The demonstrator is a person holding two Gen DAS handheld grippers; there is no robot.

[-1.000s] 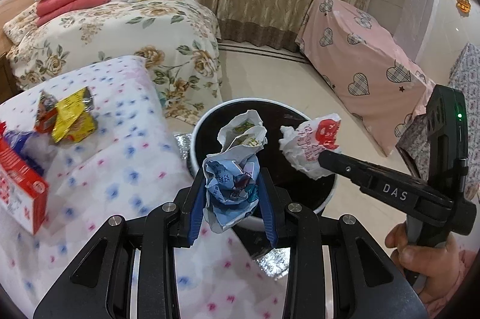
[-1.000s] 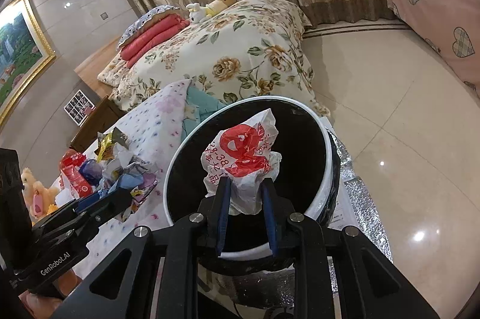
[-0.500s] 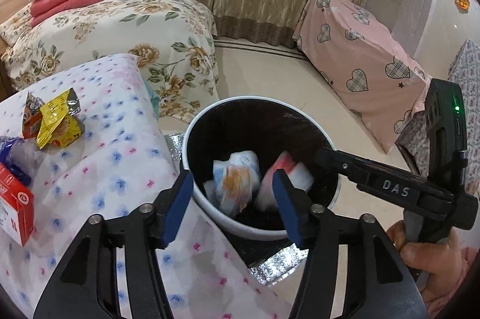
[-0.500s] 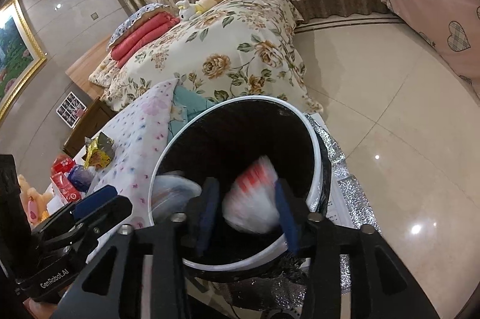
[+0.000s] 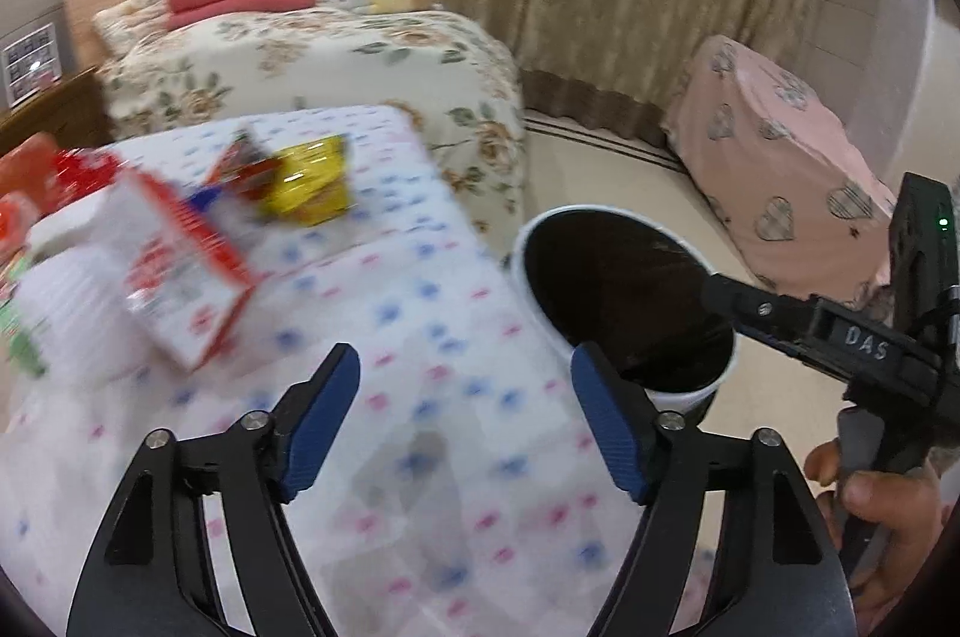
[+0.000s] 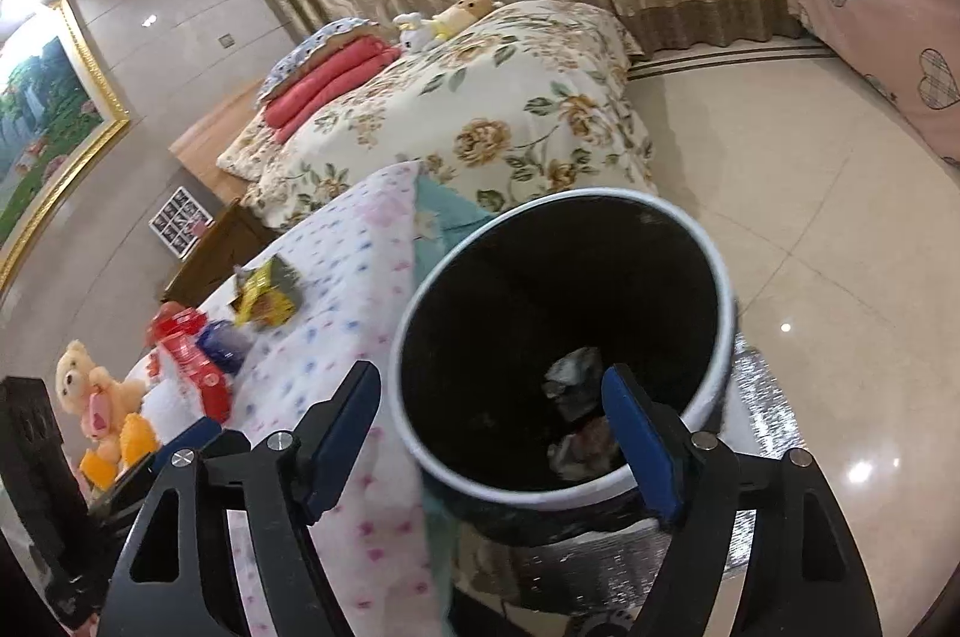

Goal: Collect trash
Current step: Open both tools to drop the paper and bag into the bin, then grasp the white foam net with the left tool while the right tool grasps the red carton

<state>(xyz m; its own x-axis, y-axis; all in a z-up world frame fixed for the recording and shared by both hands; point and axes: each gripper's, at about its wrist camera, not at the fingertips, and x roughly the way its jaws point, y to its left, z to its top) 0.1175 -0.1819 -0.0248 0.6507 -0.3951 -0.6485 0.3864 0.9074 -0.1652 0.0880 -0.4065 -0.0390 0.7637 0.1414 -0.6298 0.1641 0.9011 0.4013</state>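
Left gripper (image 5: 465,424): both blue-padded jaws stand wide apart with nothing between them; they have just been opening, and I see only the dotted cloth under the gap.
Right gripper (image 6: 492,442): jaws likewise spread and empty, just opened, and I am holding it over the near rim of the round black bin with the white rim (image 6: 723,289).
Bin contents: crumpled wrappers (image 6: 579,421) lie at the bottom, seen past my right claw's inner pad.
Landmark: the bin stands on the floor, touching the edge of the white bedspread with pink and blue dots (image 5: 420,289).
Next trash: a crinkled yellow foil snack packet (image 5: 309,184) lies on that bedspread, well away from the bin on the side opposite the pink heart-print sofa cover (image 5: 774,181); a red wrapper (image 5: 243,160) sits just beside it, farther from the bin.
More litter: a red-and-white cardboard box (image 5: 180,271) lies farther still from the bin; it is blurred, so I cannot read it.
Which hand is nearer: I judge the left, since its claw points across the bedspread, with the packet up and left of its gap, while the right claw faces into the bin.
Packet axis: roughly crosswise to my left claw's line, though motion blur makes that uncertain.
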